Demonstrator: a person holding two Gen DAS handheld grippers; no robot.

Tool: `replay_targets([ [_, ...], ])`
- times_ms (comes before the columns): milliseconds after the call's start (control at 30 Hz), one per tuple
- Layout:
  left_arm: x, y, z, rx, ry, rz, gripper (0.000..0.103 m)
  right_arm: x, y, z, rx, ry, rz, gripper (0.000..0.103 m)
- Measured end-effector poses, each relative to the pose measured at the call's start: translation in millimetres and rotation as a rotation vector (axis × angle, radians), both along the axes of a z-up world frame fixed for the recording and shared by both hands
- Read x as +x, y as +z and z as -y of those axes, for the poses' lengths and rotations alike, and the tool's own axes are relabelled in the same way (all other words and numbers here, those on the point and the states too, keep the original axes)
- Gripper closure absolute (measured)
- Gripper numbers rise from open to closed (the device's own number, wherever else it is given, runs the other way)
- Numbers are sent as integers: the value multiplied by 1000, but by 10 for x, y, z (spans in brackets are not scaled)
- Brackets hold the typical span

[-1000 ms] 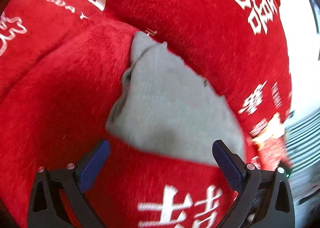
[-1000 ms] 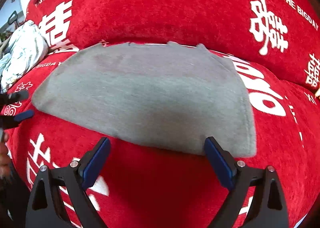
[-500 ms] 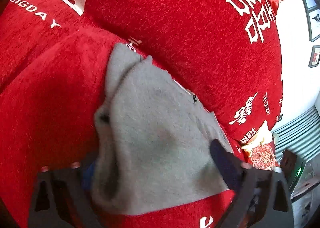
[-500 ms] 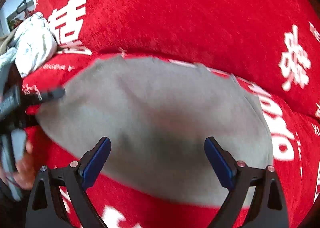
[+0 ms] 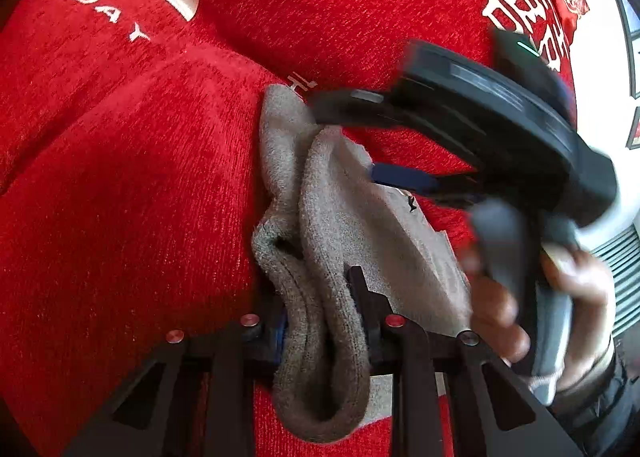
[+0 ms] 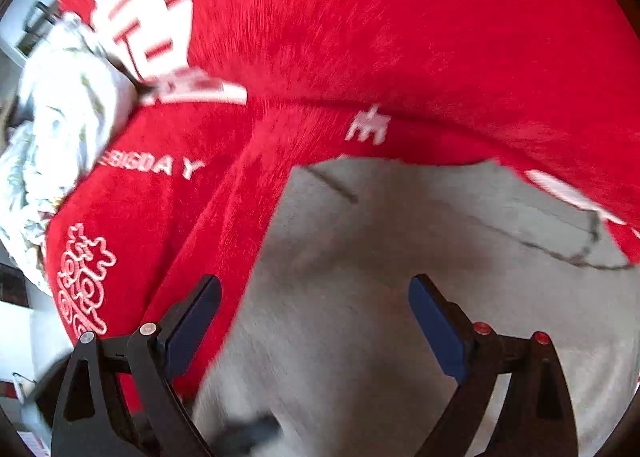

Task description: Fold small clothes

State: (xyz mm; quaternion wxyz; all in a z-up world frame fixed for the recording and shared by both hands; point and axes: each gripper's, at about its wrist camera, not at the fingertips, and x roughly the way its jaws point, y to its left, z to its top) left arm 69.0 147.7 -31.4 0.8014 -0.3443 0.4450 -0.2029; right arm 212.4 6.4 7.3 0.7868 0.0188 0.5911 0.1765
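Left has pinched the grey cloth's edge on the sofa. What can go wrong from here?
1. The left gripper is closing on a thick bunched roll of the grey garment; layers may slip unevenly.
2. The right gripper is open above the cloth, blurred; it may miss the edge or hit the left one.

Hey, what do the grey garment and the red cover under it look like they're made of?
Grey garment: apparently a soft, matte knit, like fleece or cotton jersey; its bunched edge shows fuzzy nap and thick, limp folds. Red cover: seemingly chenille or short-pile plush, with fine ribbed texture, slight sheen and white lettering, woven or printed, unclear.
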Motion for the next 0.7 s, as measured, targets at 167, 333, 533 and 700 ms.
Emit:
replay_targets([
  [167,-1,0,-2,12,1,-8,75,175,-256,-425,-137,40,-15,5],
  [333,1,9,8,15,1,-10,78,69,-309,-666,-319,122,76,43],
  [533,-91,104,101,85,-1,32,83,97,-134,-122,-110,8,57,84],
  [700,-173,147,151,108,1,54,83,23,-142,106,30,-35,60,85],
])
